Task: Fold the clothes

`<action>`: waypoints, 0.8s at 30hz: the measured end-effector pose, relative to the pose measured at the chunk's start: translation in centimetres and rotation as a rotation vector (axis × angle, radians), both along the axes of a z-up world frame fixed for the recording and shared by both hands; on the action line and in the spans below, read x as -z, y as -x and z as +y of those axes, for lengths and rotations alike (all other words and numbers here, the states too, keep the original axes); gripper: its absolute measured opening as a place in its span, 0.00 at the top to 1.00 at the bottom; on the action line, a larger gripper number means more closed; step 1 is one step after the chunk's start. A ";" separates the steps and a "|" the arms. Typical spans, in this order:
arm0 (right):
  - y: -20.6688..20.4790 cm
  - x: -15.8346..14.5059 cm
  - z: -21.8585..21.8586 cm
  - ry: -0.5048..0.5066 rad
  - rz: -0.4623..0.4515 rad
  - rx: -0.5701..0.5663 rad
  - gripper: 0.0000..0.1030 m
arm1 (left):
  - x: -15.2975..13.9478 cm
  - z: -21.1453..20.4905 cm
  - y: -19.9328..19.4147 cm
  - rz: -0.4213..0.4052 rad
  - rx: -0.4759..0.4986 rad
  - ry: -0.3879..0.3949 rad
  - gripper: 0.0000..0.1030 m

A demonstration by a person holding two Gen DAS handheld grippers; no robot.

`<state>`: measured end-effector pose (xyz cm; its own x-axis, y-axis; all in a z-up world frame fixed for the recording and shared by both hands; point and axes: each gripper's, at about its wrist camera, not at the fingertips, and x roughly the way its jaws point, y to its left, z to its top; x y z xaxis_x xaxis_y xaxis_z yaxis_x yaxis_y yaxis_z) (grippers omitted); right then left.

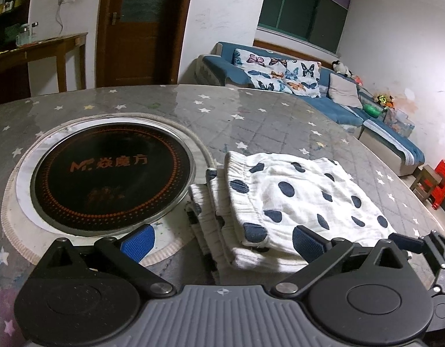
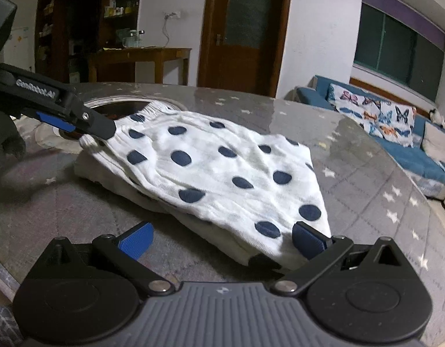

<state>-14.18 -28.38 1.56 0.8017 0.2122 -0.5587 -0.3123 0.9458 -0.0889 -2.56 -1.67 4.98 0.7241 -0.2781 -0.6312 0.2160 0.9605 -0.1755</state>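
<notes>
A folded white muslin garment with navy polka dots (image 2: 222, 170) lies mid-frame on the grey star-patterned tabletop (image 2: 367, 150), beside a round black induction hob (image 1: 112, 173). The left gripper (image 1: 222, 238) and right gripper (image 2: 222, 240) both have fingers spread, gripping nothing.

White, navy-dotted garment (image 2: 222, 170) lies folded in layers on the table.
</notes>
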 end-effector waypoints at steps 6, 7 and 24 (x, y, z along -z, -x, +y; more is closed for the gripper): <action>-0.8 -2.0 -0.7 -0.087 -0.023 0.018 0.00 | -0.1 0.6 -0.1 -0.002 -0.043 -0.009 0.00; -1.1 -2.1 -0.8 -0.109 -0.014 0.016 0.00 | -0.1 0.7 -0.2 -0.002 -0.051 -0.010 0.00; -2.9 -0.7 1.5 -0.164 0.098 -0.097 0.00 | 0.9 -0.5 -2.0 -0.004 -0.068 -0.113 0.00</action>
<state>-11.24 -26.88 2.24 0.7162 0.3805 -0.5850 -0.4025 0.9100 0.0992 -0.54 -2.18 4.08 0.7412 -0.1552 -0.6531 0.1500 0.9866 -0.0643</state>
